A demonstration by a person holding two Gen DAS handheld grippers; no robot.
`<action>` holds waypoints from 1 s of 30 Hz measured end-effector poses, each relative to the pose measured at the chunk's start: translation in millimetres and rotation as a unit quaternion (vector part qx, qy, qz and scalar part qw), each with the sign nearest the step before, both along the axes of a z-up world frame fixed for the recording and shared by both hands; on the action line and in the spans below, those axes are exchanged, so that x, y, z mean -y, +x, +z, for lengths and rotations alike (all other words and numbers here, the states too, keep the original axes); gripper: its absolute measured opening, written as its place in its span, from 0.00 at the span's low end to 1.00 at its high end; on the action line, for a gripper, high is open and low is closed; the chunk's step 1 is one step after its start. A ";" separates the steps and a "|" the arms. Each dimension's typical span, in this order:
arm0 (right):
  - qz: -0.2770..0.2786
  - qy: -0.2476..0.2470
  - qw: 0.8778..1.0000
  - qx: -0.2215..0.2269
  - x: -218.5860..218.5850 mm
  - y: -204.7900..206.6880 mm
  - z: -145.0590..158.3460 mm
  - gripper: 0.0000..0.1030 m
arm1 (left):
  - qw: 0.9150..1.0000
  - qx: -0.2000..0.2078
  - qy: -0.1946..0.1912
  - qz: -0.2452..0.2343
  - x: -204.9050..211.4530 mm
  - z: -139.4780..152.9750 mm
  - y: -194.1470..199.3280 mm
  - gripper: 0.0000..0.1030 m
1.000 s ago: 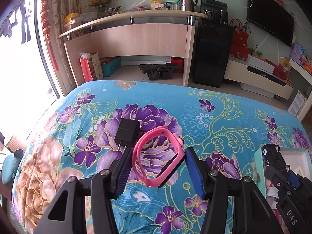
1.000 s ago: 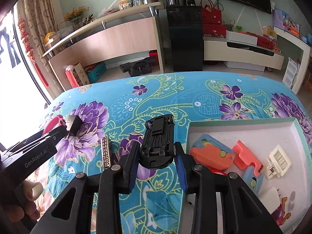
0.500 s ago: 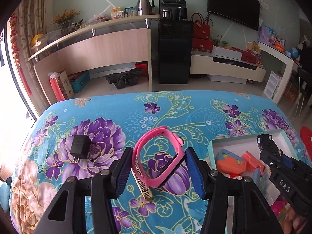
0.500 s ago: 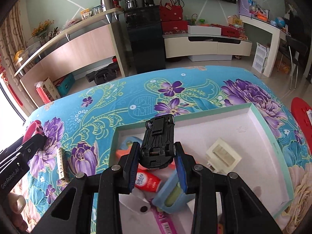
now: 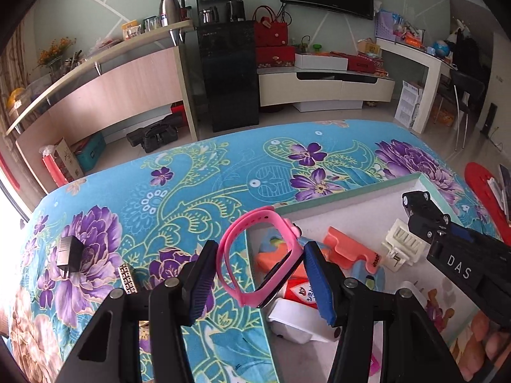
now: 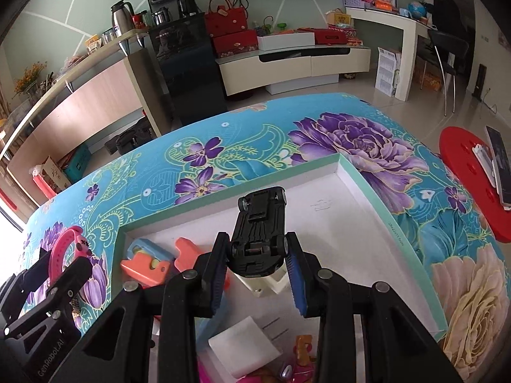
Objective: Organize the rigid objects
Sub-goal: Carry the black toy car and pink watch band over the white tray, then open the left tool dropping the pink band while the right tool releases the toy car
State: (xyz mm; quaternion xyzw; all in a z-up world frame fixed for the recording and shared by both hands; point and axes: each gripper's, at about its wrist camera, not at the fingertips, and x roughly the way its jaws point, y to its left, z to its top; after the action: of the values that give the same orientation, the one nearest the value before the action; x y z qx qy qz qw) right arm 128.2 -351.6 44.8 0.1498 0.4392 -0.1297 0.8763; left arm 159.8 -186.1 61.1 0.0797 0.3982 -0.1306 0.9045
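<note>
My left gripper (image 5: 260, 282) is shut on a pink watch band (image 5: 255, 255) and holds it over the left edge of the white tray (image 5: 348, 193). My right gripper (image 6: 257, 276) is shut on a black toy car (image 6: 260, 233), underside up, above the tray's (image 6: 357, 175) middle. The tray holds orange clips (image 6: 145, 266), a white plug (image 6: 244, 346), a cream block (image 5: 402, 245) and other small items. The right gripper with the car (image 5: 421, 210) shows at the right of the left wrist view; the left gripper and pink band (image 6: 68, 242) show at the left of the right wrist view.
A black charger (image 5: 68, 257) and a patterned black-and-gold stick (image 5: 127, 284) lie on the floral cloth (image 5: 198, 191) left of the tray. A red stool (image 6: 469, 172) with a phone stands beyond the table's right edge.
Both grippers have swung right with their loads. The car has gone from above the cloth to above the tray's middle. The pink band has moved from near the charger to the tray's left edge.
</note>
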 end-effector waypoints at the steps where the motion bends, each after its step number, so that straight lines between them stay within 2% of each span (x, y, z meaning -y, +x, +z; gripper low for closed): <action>1: -0.004 0.001 1.000 -0.003 3.4 -0.8 -1.2 0.35 | 1.000 -0.003 0.002 -0.005 5.7 -2.6 -0.6 0.56; 9: -0.022 -0.013 0.999 -0.020 21.1 -4.6 -7.2 0.35 | 0.999 -0.019 0.016 -0.035 37.1 -18.6 -5.8 0.57; 18: -0.032 -0.020 0.998 -0.043 26.2 -4.1 -15.3 0.35 | 0.998 -0.032 0.029 -0.041 43.3 -27.3 -5.1 0.58; 23: -0.042 -0.005 0.998 -0.045 30.3 -5.4 -16.3 0.36 | 0.998 -0.030 0.028 -0.037 40.5 -24.8 -4.8 0.65; 29: -0.040 -0.010 0.999 -0.031 28.0 -6.5 -6.9 0.53 | 0.999 -0.023 0.017 -0.020 28.1 -15.8 -2.3 0.69; 30: -0.038 -0.010 0.999 -0.028 26.9 -6.7 -5.0 0.59 | 1.000 -0.022 0.014 -0.015 23.9 -13.8 -1.0 0.70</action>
State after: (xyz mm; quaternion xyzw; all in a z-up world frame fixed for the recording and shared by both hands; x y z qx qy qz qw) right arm 121.5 -378.6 39.8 0.1540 0.4560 -0.1719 0.8595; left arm 158.8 -210.0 47.3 0.0954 0.4184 -0.1399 0.8924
